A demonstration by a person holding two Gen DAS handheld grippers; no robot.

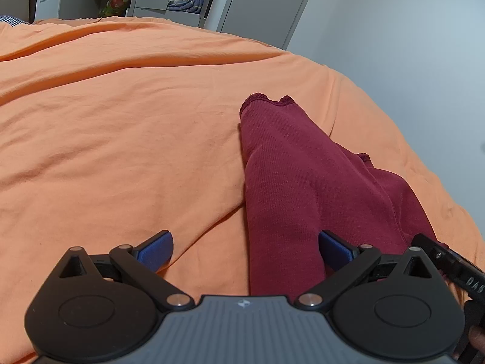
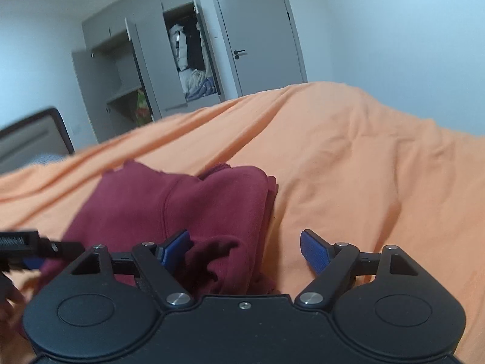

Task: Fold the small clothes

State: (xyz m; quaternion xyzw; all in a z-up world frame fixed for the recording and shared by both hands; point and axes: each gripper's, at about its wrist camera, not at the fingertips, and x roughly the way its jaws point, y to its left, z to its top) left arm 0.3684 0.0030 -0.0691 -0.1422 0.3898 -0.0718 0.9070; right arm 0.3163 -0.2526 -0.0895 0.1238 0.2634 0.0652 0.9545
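Centrally, a maroon garment (image 1: 288, 182) lies partly folded on the orange bedspread (image 1: 121, 121). Left gripper (image 1: 245, 250) and right gripper (image 2: 245, 250) both hover at its near end, jaws wide, empty. Soft, light ribbed knit; probably best pinched at near hem corners.

The dark red garment (image 1: 291, 182) is a soft, matt ribbed knit with a frilled hem. The orange bedsheet (image 1: 121, 121) is smooth matt cotton-like cloth, lightly creased. The left hand-held gripper (image 1: 245, 250) is matt black plastic with shiny metal rivets and rough blue fabric-like pads (image 1: 156, 250).
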